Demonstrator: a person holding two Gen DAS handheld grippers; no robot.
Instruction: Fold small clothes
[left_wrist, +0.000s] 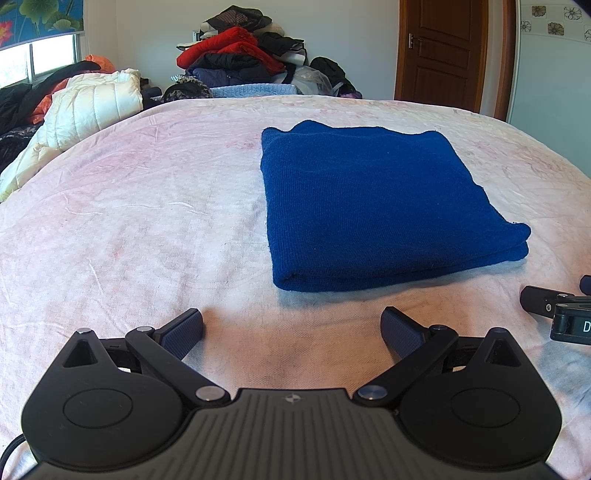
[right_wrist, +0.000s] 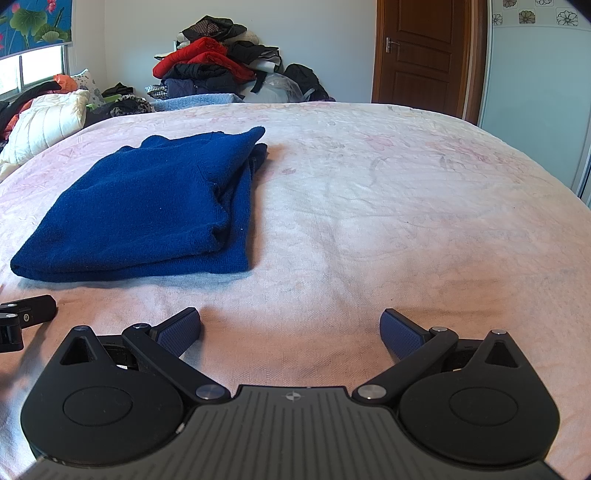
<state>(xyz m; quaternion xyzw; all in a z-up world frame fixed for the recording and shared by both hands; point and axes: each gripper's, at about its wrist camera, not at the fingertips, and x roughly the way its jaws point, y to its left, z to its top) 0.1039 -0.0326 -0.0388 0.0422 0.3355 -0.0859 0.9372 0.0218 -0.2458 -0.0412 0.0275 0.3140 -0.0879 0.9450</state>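
Both tongs gape; blue knit (left_wrist: 373, 206) folded (squarish).

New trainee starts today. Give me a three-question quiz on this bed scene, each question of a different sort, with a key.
1. True or false: the left tool is shut on the blue garment.
2. Multiple choice: the blue garment lies A) spread out in one flat layer, B) folded into a stack of layers on the bed sheet, C) hanging from the door.
3. Fill in: in the left wrist view, the right tool shows at the ____ edge.

Key:
1. False; both tools are open, apart from the garment.
2. B.
3. Right.
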